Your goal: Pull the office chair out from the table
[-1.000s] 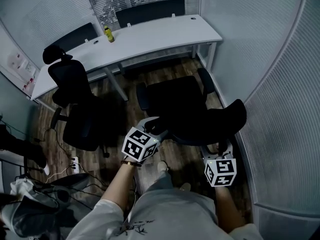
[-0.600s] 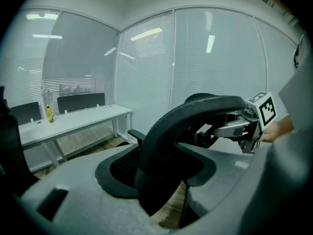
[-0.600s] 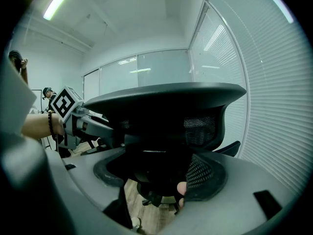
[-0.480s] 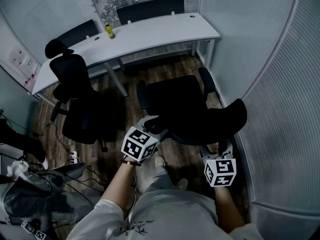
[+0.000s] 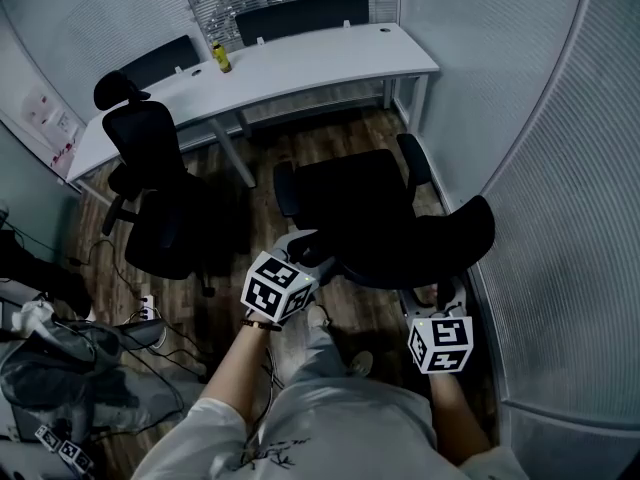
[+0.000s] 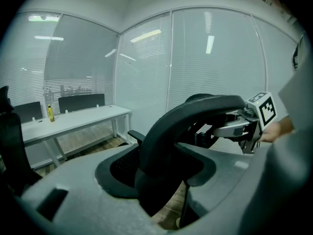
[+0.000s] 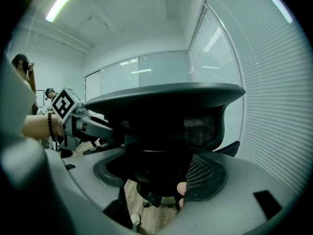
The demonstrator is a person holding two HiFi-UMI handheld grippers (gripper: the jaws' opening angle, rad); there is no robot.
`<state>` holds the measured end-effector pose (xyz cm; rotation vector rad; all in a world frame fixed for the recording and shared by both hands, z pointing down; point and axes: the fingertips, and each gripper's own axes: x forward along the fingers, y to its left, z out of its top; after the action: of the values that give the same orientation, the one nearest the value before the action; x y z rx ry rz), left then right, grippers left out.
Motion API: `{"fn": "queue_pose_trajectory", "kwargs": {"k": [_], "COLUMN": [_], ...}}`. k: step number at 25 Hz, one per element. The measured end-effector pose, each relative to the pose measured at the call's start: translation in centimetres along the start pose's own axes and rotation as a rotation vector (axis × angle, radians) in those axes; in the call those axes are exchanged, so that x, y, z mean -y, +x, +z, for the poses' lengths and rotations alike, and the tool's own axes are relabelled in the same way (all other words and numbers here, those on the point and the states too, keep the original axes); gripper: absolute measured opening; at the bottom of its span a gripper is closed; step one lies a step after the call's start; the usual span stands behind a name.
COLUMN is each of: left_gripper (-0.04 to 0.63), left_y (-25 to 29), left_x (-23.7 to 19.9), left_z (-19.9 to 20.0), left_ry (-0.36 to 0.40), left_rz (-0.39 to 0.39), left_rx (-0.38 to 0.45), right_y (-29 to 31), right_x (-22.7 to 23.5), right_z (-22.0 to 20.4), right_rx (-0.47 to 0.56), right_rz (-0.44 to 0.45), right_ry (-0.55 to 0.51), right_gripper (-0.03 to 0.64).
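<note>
The black office chair (image 5: pixel 350 203) stands out from the white table (image 5: pixel 300 63), its seat toward the table and its curved backrest top (image 5: pixel 430 253) toward me. My left gripper (image 5: pixel 300 258) grips the left end of that backrest top, which runs between its jaws (image 6: pixel 161 160). My right gripper (image 5: pixel 447 303) is shut on the right end, with the dark mesh back (image 7: pixel 161 131) filling the gap. Each gripper shows in the other's view: the right gripper (image 6: pixel 244 124) and the left gripper (image 7: pixel 80 121).
A second black chair (image 5: pixel 150 188) stands at the left by the table. A yellow bottle (image 5: pixel 221 58) is on the tabletop. Glass walls with blinds (image 5: pixel 560 168) close in the right side. Bags and cables (image 5: pixel 70 358) lie on the floor at lower left.
The table and the second chair have slid slightly away in the head view, while the chair stays fixed between both grippers. More of the floor clutter at lower left shows.
</note>
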<state>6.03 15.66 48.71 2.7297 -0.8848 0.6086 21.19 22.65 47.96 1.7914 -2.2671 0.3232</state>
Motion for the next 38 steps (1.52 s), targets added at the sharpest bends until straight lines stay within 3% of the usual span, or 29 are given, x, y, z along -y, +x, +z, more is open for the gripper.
{"fn": "queue_pose_trajectory", "kwargs": {"k": [24, 34, 38], "left_gripper": [0.227, 0.23, 0.262], "left_y": [0.26, 0.42, 0.13], "left_x": [0.48, 0.35, -0.03], "left_z": [0.17, 0.54, 0.52], "left_ry": [0.016, 0.028, 0.035], "left_rz": [0.02, 0.061, 0.092], "left_rx": [0.055, 0.073, 0.072], "right_y": [-0.31, -0.34, -0.48], "right_x": [0.49, 0.49, 0.38], "right_z": [-0.15, 0.14, 0.08], "right_rx": [0.02, 0.047, 0.048], "right_rz": [0.006, 0.032, 0.015], "right_ry": [0.011, 0.031, 0.039], "right_gripper": [0.288, 0.288, 0.288]}}
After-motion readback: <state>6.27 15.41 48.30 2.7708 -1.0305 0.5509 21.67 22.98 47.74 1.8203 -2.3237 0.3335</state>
